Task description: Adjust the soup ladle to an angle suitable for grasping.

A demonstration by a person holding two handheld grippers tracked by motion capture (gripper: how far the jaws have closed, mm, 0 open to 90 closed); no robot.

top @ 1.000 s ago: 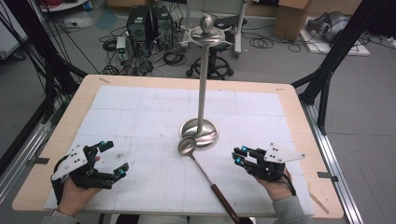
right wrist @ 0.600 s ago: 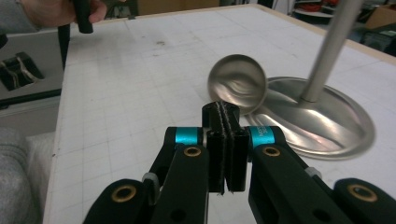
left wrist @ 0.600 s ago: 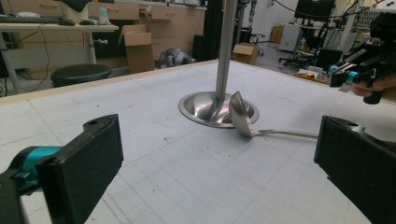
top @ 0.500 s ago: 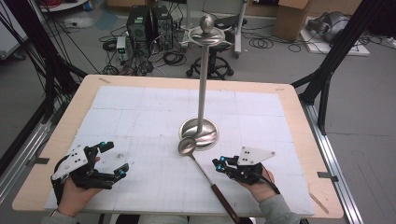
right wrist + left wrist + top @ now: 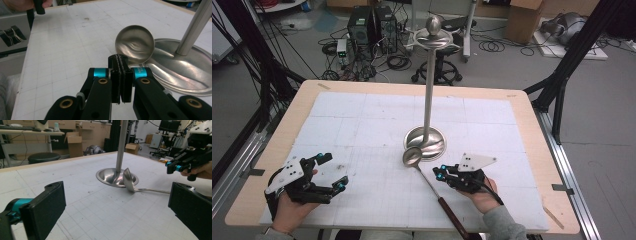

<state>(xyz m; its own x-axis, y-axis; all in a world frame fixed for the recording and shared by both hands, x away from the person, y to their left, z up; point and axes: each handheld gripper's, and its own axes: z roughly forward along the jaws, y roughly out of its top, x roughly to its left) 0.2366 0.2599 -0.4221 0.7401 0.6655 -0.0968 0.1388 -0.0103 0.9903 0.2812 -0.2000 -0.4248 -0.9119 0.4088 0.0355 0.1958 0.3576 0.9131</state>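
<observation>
Ladle [image 5: 413, 156] lies on the table [image 5: 362, 130], bowl against the stand's base [image 5: 427, 140]; stiff, slick steel, probably best taken by its thin shaft, where the right gripper [image 5: 438, 173] hovers, fingers pressed together, empty.

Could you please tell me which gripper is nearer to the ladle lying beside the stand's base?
The right. The right gripper sits shut just over the ladle handle, close behind the bowl. The left gripper rests open well off to the ladle's left, near the table's front-left corner.
</observation>
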